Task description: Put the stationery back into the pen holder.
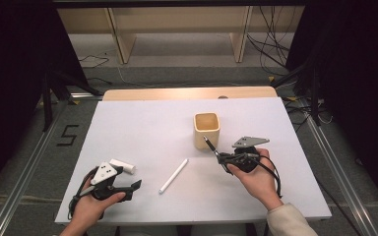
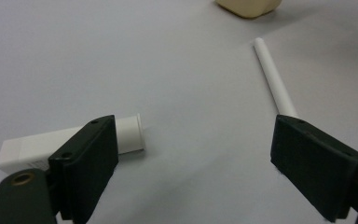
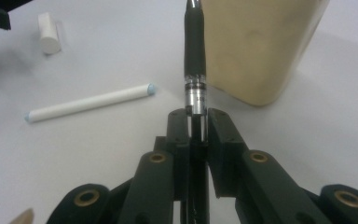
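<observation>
My right gripper (image 1: 222,158) (image 3: 196,122) is shut on a black pen (image 1: 210,145) (image 3: 194,60), whose tip points up and left beside the cream square cup (image 1: 206,130) (image 3: 256,46). A long white stick (image 1: 173,175) (image 2: 275,79) (image 3: 91,102) lies on the white sheet (image 1: 152,128) between the two hands. My left gripper (image 1: 136,188) (image 2: 193,163) rests open near the front left, nothing between its jaws. A short white block (image 1: 122,166) (image 2: 70,142) (image 3: 48,32) lies just behind the left jaw.
The white sheet covers a wooden table whose far edge (image 1: 187,92) shows behind it. Dark stands (image 1: 49,93) flank the table, and cables (image 1: 270,44) lie on the floor beyond.
</observation>
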The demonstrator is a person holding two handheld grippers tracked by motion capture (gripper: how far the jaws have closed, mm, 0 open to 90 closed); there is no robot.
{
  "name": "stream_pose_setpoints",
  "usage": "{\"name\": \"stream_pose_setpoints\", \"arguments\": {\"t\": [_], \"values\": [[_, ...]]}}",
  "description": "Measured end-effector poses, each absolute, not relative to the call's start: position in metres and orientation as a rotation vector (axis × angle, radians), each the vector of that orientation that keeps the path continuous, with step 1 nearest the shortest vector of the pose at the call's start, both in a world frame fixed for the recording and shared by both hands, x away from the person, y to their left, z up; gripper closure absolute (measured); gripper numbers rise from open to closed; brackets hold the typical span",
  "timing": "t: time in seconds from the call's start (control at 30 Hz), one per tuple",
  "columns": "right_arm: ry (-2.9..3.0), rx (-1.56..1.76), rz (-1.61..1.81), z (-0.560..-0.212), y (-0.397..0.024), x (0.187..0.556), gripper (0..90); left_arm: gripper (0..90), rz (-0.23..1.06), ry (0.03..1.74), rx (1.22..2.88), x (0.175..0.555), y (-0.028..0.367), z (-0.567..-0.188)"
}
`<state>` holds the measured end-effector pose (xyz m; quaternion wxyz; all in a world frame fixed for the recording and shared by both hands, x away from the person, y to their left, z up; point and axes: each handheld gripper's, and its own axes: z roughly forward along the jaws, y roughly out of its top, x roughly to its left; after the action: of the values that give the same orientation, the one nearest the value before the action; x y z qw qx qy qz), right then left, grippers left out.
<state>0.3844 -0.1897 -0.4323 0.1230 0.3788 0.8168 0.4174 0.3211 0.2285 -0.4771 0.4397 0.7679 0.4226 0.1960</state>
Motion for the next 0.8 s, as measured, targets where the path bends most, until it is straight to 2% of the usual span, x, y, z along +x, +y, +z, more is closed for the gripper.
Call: {"name": "stream_pose_setpoints", "arguments": {"t": [0.8], "values": [[2.201, 1.130, 1.319, -0.418, -0.194, 0.390, 80.3, 14.8, 0.486, 1.050, 1.908, 0.322, 0.228, -0.477]]}}
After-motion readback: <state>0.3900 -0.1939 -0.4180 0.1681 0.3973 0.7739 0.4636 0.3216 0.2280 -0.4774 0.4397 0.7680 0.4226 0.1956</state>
